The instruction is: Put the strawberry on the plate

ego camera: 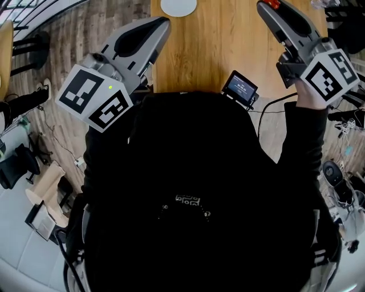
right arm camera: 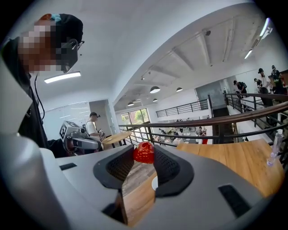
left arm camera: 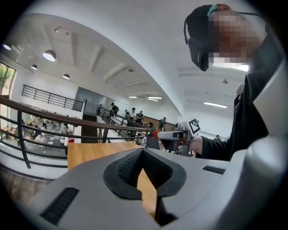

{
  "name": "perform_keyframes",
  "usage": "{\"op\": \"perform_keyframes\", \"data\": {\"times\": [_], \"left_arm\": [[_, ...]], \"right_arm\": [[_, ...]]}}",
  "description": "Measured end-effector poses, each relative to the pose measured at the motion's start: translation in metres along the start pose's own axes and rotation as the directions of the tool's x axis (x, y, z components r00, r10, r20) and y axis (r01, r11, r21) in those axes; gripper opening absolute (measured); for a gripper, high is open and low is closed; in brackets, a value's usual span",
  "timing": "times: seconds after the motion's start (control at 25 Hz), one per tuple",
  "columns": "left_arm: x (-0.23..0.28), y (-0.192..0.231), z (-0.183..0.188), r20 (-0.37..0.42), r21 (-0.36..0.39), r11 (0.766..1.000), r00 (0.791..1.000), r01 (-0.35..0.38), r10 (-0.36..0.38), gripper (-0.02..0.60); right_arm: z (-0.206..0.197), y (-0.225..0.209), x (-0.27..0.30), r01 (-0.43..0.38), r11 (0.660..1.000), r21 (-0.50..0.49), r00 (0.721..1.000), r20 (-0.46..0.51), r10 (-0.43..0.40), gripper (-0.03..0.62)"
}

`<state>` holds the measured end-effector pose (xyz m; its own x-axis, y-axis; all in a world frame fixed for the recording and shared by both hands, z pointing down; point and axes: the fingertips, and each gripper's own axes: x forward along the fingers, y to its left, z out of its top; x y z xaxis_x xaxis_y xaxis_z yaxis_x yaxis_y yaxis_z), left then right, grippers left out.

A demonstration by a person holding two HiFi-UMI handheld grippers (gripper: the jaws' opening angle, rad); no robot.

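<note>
Tabletop bare up to plate (small screen at near edge).

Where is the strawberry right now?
The strawberry is pinched between the tips of the right gripper, up above the wooden table. In the head view that is top right, with the white plate to its left.

- Your strawberry is red, glossy and dimpled. It is pinched between the jaw tips of your right gripper, held clear of the wooden table.
- Your plate is white and round and lies flat on that table. The head view's top edge cuts it off. It sits well to the left of the strawberry.
</note>
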<state>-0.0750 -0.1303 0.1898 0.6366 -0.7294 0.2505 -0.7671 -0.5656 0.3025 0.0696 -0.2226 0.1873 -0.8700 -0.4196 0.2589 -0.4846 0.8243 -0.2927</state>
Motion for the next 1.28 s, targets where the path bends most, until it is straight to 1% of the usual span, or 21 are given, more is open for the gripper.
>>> {"op": "perform_keyframes", "data": {"times": [0.12,0.2,0.32,0.44,0.6,0.8,1.0,1.28], "left_arm": [[0.003,-0.002,0.002,-0.012,0.018,0.999,0.999,0.04,-0.04,0.0],[0.01,-0.003,0.0,-0.024,0.022,0.997,0.997,0.071,-0.07,0.0],[0.025,0.001,0.0,-0.041,0.02,0.993,0.993,0.113,-0.113,0.0],[0.033,0.005,0.005,-0.053,0.02,0.99,0.989,0.142,-0.141,0.0],[0.036,0.006,0.008,-0.062,0.011,0.987,0.985,0.162,-0.161,0.0],[0.048,0.007,0.003,-0.076,-0.009,0.983,0.98,0.181,-0.181,0.0],[0.059,0.009,-0.016,-0.094,-0.043,0.982,0.978,0.184,-0.187,0.0],[0.054,0.011,-0.024,-0.099,-0.067,0.982,0.978,0.176,-0.182,0.0]], "right_arm": [[0.002,0.002,-0.005,0.048,0.999,-0.003,0.999,0.012,-0.048,0.146],[-0.005,-0.001,-0.012,0.083,0.996,0.018,0.996,0.016,-0.083,0.146],[-0.016,-0.014,-0.017,0.125,0.991,0.046,0.992,0.004,-0.125,0.146],[-0.013,-0.024,-0.018,0.154,0.986,0.061,0.988,0.004,-0.154,0.146],[-0.009,-0.022,-0.016,0.166,0.984,0.062,0.986,-0.003,-0.166,0.146],[-0.01,-0.033,-0.014,0.174,0.983,0.065,0.985,-0.018,-0.173,0.146],[-0.028,-0.049,-0.012,0.173,0.981,0.087,0.985,-0.036,-0.17,0.146],[-0.03,-0.048,0.0,0.152,0.986,0.068,0.987,-0.068,-0.147,0.146]]}}
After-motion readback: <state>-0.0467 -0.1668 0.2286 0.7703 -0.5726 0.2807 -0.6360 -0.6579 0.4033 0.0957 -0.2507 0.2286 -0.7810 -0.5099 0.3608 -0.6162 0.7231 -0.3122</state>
